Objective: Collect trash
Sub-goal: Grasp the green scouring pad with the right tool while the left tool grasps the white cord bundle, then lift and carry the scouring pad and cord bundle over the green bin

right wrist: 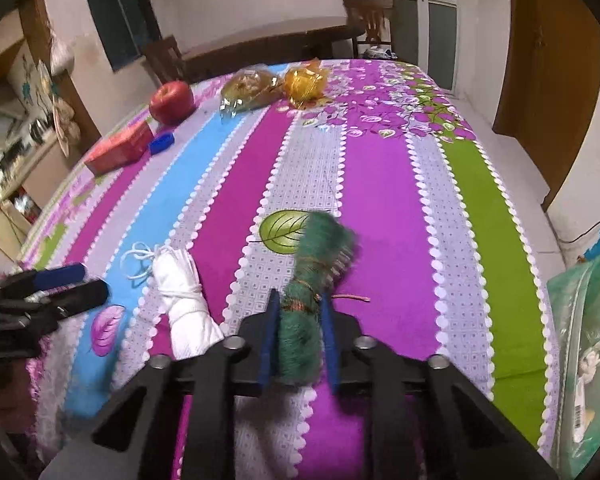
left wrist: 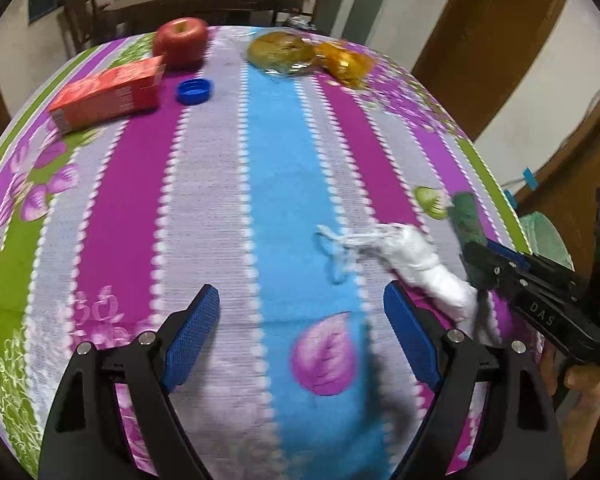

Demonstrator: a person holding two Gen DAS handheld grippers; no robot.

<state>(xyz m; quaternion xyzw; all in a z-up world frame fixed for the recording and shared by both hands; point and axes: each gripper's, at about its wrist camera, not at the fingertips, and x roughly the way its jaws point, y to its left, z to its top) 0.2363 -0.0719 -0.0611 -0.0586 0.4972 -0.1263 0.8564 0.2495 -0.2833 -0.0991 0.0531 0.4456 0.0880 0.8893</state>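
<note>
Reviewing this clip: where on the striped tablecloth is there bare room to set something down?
The wide middle of the tablecloth is bare, between the far row of apple, red carton, blue cap, wrapped food, and the near white bundle and green bundle. The near edge is crowded.

Looks like a home, dining rm or living area w/ kitchen corner. Main surface is a table under a striped floral cloth in purple, blue, grey & green (right wrist: 380, 200), a household print, not lab or shop gear. Behind it a dark wooden dining table (right wrist: 268, 40) w/ carved dark wooden chairs (right wrist: 370, 12) round it. Plastered off-white walls, a dark-framed window (right wrist: 120, 20), a glazed grey double door (right wrist: 424, 20) & a brown wooden door (right wrist: 552, 72) at right. Far left in right wrist view: shelves or counter w/ kitchen utensils (right wrist: 24, 136), blurred. Food on the cloth: a red round apple (right wrist: 171, 102) & bread in clear plastic wrap (right wrist: 250, 90).
</note>
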